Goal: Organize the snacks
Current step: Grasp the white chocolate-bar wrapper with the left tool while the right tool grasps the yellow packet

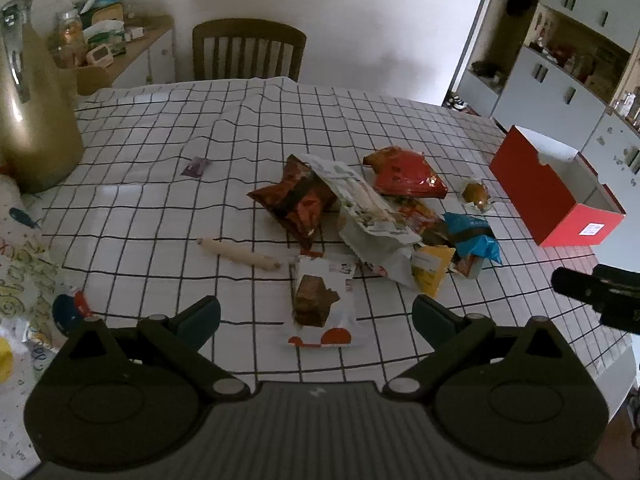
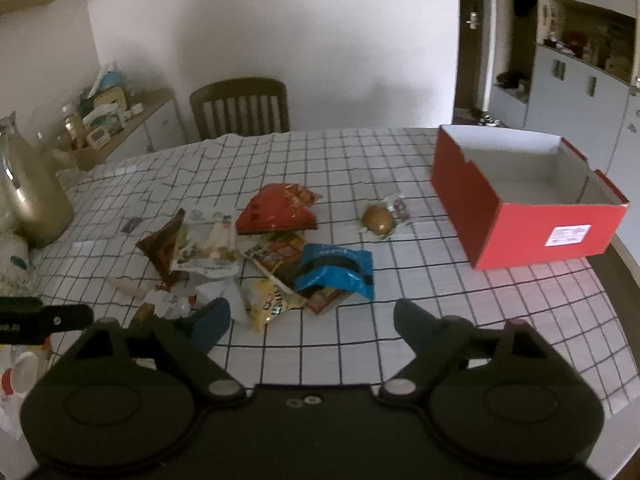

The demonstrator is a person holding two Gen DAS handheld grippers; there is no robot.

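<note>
A table (image 2: pixel 360 360) under a black-and-white checked cloth is carrying a scatter of snacks.

A heap of snack packets (image 2: pixel 272 256) is lying mid-table, with a wrapped brown cake (image 1: pixel 316 300) and a pale stick-shaped snack (image 1: pixel 240 254) nearer the front. A wrapped round bun (image 2: pixel 378 218) is sitting apart, between the heap and an open red box (image 2: pixel 532 232). A gold jug (image 1: pixel 36 128) is standing at the left edge.

This is a home dining room or eat-in kitchen. A table under a white cloth with a black grid (image 2: pixel 360 160) has a slatted brown wooden chair (image 1: pixel 248 50) pushed up to it. A low wooden-topped sideboard (image 1: pixel 148 40) is crowded with jars and packets, and tall pale grey cupboards with open shelves (image 2: pixel 580 52) hold household bits.
</note>
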